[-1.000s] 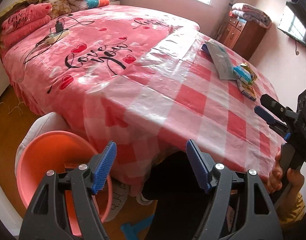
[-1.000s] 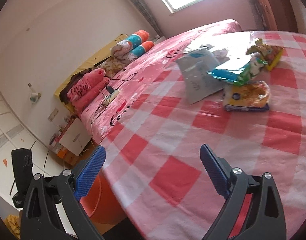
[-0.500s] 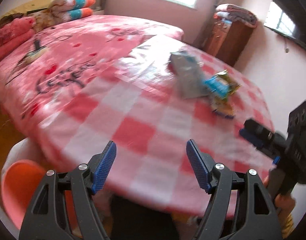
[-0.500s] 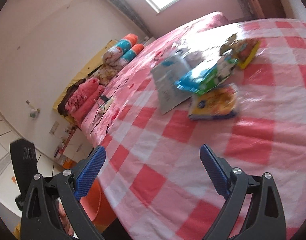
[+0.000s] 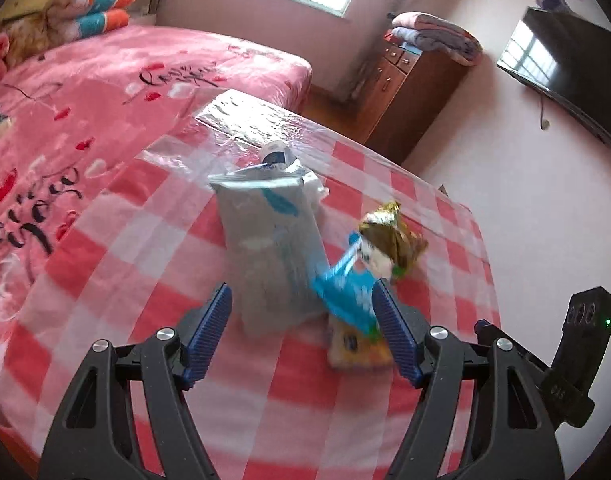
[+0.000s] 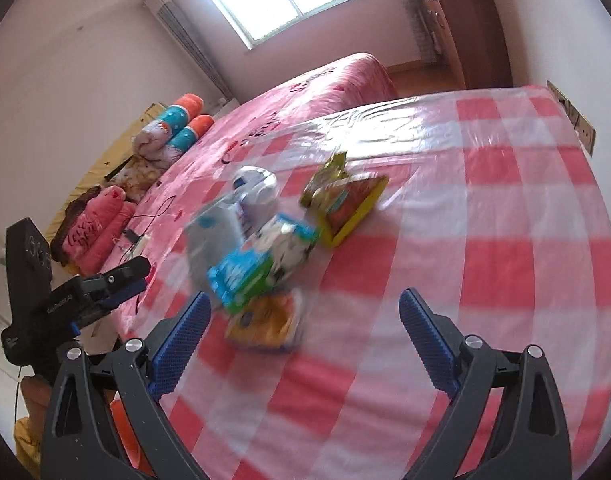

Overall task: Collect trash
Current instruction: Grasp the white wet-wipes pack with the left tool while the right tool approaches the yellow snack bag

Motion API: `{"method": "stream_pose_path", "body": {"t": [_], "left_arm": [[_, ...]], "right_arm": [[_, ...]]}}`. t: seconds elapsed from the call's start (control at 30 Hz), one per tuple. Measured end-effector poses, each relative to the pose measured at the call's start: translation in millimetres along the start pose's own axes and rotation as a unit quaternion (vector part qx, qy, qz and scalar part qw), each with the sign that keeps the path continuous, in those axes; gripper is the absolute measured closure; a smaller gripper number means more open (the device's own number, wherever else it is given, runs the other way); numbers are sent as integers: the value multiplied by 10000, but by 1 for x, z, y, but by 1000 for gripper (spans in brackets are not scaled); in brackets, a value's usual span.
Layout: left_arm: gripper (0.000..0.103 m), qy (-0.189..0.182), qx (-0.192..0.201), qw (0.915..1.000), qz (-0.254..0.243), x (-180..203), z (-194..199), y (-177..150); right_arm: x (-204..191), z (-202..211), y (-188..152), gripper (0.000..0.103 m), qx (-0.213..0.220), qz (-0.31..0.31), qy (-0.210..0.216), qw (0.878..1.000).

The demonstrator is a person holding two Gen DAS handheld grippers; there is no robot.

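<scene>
Two tools were up and both gaped wide with nothing between their pads. Your left tool (image 5: 301, 332) hung over the checked surface (image 5: 117, 280), the trash pile dead ahead at twelve o'clock. The grey pouch (image 5: 271, 256) lay flat just past the left pad, with a crumpled white bag (image 5: 279, 158) at its far end. At one o'clock the blue-and-white wrapper (image 5: 347, 294) sat on top of the yellow packet (image 5: 355, 346), close against the right pad (image 5: 391, 330); whether it touched, you couldn't tell through the blur. The gold snack bag (image 5: 389, 234) sat behind them.

Your right tool (image 6: 303, 342) faced the same heap from the other side: yellow packet (image 6: 267, 324) nearest at eleven o'clock, blue-and-white wrapper (image 6: 261, 264) on it, gold snack bag (image 6: 345, 196) at twelve. Your left tool (image 6: 101, 292) showed at nine o'clock. The pink bed (image 6: 305, 92) lay beyond the surface (image 6: 505, 208).
</scene>
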State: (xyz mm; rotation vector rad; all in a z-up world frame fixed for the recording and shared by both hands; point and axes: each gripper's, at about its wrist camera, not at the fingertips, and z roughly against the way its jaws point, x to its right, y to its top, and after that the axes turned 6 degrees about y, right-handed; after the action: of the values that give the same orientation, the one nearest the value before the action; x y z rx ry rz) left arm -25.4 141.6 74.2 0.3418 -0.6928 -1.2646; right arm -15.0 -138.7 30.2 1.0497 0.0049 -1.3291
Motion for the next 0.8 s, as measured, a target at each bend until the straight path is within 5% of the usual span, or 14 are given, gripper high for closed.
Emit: {"method": "stream_pose_path", "body": {"t": [0.53, 0.63, 0.8], "left_arm": [[26, 827, -554, 9942, 407, 1, -91, 37], [20, 860, -561, 9941, 354, 4, -102, 37], [24, 937, -372, 9948, 153, 7, -108, 33]], "right_arm": [[14, -70, 76, 9, -248, 359, -432, 9981], [14, -78, 83, 9, -245, 438, -496, 9975], [7, -93, 87, 9, -358, 722, -597, 9950]]}}
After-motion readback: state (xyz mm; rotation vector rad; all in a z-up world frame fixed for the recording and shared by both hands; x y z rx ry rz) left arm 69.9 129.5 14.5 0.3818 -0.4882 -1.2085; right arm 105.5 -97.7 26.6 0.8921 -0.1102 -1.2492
